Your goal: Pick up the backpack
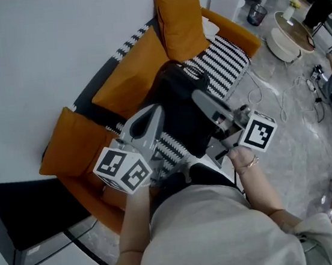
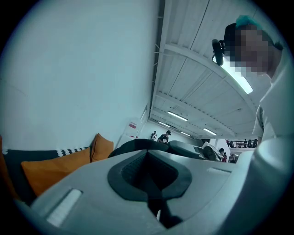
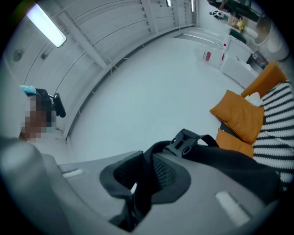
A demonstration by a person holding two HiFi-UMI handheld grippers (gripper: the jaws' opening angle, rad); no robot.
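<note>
The black backpack point(image 1: 182, 111) hangs in front of the orange sofa point(image 1: 234, 29), held between the two grippers. My left gripper point(image 1: 154, 117) grips its left side. In the left gripper view the left gripper point(image 2: 153, 190) is shut on a black strap, with the backpack's top point(image 2: 138, 144) just beyond the jaws. My right gripper point(image 1: 201, 99) grips the right side. In the right gripper view the right gripper point(image 3: 138, 186) is shut on a black backpack strap, and a plastic buckle point(image 3: 184, 142) shows above the jaws. The backpack's lower part is hidden behind the grippers.
Orange cushions point(image 1: 180, 16) and a black-and-white striped throw point(image 1: 229, 59) lie on the sofa. A black box point(image 1: 26, 220) stands at the left. A round table point(image 1: 295, 30), a small bin point(image 1: 256, 13) and cables point(image 1: 315, 88) sit on the grey floor at the right.
</note>
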